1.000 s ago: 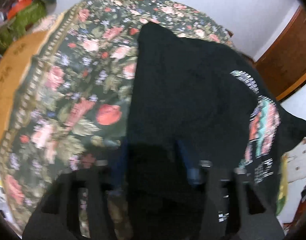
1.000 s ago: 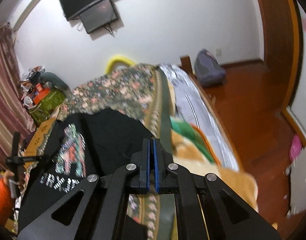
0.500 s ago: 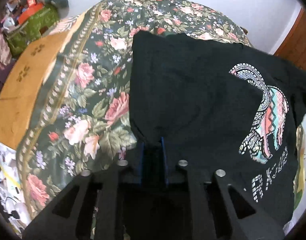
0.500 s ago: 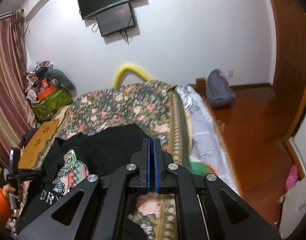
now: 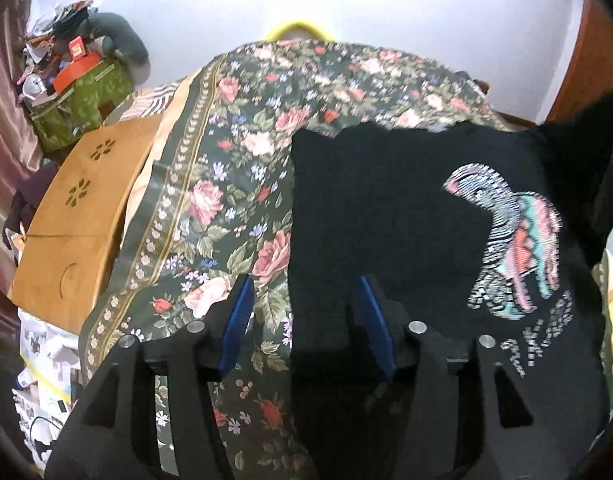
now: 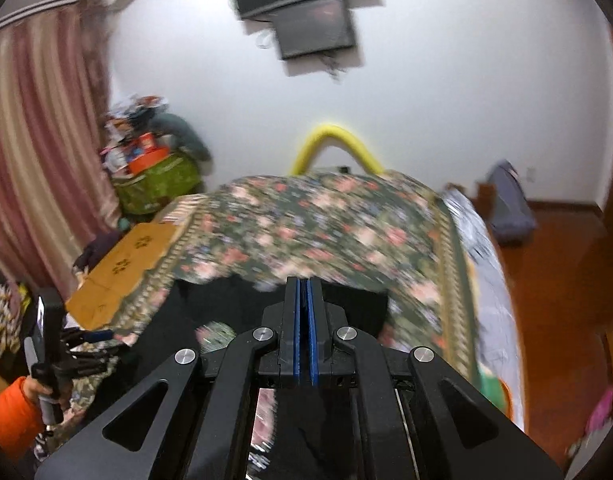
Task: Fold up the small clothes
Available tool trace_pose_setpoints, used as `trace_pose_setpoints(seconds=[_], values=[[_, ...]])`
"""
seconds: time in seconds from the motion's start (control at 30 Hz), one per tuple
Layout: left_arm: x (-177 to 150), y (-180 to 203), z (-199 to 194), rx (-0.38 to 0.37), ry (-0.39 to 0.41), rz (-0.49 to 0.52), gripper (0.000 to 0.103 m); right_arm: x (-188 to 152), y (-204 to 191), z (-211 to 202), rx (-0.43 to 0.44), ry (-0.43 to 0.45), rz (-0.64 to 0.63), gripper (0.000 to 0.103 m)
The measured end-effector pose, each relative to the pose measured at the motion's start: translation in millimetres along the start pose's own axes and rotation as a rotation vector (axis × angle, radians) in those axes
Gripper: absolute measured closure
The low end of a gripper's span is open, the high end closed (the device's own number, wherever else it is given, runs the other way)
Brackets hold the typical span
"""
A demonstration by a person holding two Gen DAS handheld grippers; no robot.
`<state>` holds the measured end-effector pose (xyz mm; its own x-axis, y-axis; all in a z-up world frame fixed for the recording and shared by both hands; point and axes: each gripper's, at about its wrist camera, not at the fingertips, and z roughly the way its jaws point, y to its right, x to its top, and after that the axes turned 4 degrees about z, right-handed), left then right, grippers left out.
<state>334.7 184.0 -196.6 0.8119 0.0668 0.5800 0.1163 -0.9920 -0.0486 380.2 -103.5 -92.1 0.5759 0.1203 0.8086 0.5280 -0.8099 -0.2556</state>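
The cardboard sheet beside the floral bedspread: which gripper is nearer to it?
Left. The left gripper is open at the black T-shirt's edge, toward the cardboard sheet. The right gripper, shut, is at the shirt's opposite side.

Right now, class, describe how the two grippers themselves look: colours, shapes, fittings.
Both match: the left gripper and right gripper have matte black frames with triangular cut-outs, round silver bolt heads, and blue pads lining the fingers. An orange sleeve shows behind the left one.
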Motion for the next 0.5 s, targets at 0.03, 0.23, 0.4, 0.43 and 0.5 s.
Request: trace_pose_setpoints(seconds=[0.03, 0.23, 0.4, 0.43, 0.5], values=[[1, 1, -5, -0.004, 0.012, 0.000, 0.046, 3, -11, 7, 0.028, -0.007, -0.010, 0.100], [1, 17, -17, -0.054, 0.027, 0.047, 0.045, -10, -48, 65, 0.078, -0.133, -0.058, 0.099], [0, 34, -18, -0.073, 0.025, 0.076, 0.044, -40, -45, 107, 0.039, -0.291, -0.053, 0.097], [1, 36, -17, -0.080, 0.020, 0.076, 0.044, -45, -43, 108, 0.041, -0.318, -0.049, 0.093], [4, 45, -15, -0.088, 0.013, 0.092, 0.044, -47, -36, 95, 0.044, -0.313, -0.038, 0.085]])
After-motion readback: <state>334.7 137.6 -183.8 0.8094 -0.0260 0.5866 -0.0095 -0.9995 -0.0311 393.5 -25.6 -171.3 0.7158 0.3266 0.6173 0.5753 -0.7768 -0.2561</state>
